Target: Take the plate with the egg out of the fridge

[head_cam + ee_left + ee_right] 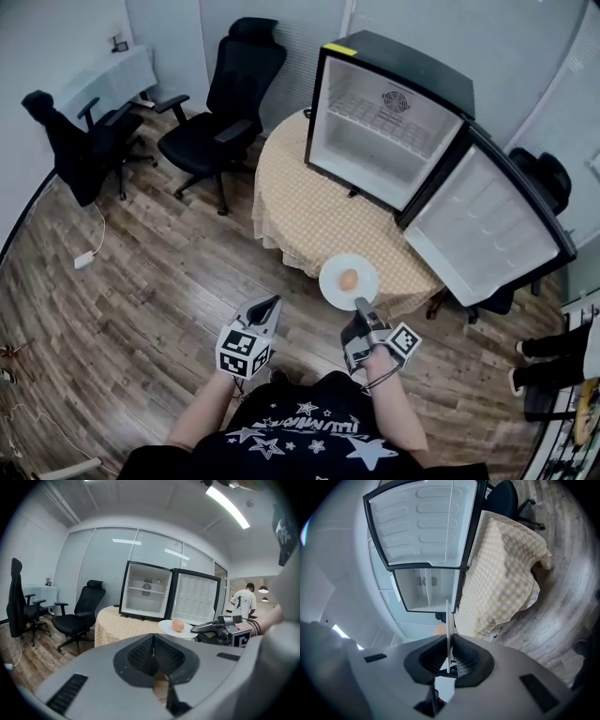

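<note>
A white plate (334,282) with a brown egg (349,278) on it hangs level in front of the table's near edge, outside the fridge (394,122). My right gripper (360,304) is shut on the plate's near rim. In the right gripper view the plate (448,620) runs edge-on between the pads, and the egg (439,630) is an orange blur behind it. My left gripper (274,302) sits to the left of the plate, shut and holding nothing. The left gripper view shows its own jaws (153,641) meeting, with the plate (168,629), egg (177,626) and right gripper (202,627) ahead.
The fridge stands open on a round table (309,211) with a yellow checked cloth, and its door (487,225) swings out to the right. Black office chairs (220,103) (80,141) stand on the wooden floor to the left. A person (243,603) stands far behind.
</note>
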Motion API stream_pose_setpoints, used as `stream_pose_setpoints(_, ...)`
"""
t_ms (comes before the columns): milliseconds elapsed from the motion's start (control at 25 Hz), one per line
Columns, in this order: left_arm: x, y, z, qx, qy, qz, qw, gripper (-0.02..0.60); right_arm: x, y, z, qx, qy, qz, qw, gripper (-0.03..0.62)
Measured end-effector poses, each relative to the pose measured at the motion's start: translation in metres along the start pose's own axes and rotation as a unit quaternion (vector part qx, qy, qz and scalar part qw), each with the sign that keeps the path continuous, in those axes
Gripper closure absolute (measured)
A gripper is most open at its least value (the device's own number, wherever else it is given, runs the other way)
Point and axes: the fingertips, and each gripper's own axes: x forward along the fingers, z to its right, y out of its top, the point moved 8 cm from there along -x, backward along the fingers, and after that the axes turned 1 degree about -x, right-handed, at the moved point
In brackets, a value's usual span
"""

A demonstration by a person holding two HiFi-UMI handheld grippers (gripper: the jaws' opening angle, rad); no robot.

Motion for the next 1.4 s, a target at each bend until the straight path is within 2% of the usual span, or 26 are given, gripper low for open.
stream_pose_setpoints(320,0.008,0.005,0.034,0.006,0.012,0.005,0.9999,0.574,-0.017,0.014,-0.004,-0.004,0.008,-0.032,0.999,0.553)
stream_pose_setpoints(480,0.018,0.005,0.06,0.015,0.009,0.002,0.9998,0.574,-0.035,0.033,-0.001,-0.015,-0.004,-0.035,0.999,0.553)
stream_pose_setpoints(720,0.032,0.006,0.099,0.019,0.012,0.009,0.9997,0.574,-0.057,0.063,0.001,-0.023,0.0,-0.056,0.998,0.553)
stream_pose_setpoints(1080,0.036,-0.006,0.16,0.027,0.026,0.0,0.9993,0.574,-0.094,0.091,0.0,-0.036,0.021,-0.096,0.994,0.553)
stream_pose_setpoints(1400,0.029,-0.025,0.225,0.02,0.046,-0.003,0.9987,0.574,-0.151,0.119,0.017,-0.034,0.02,-0.115,0.993,0.553)
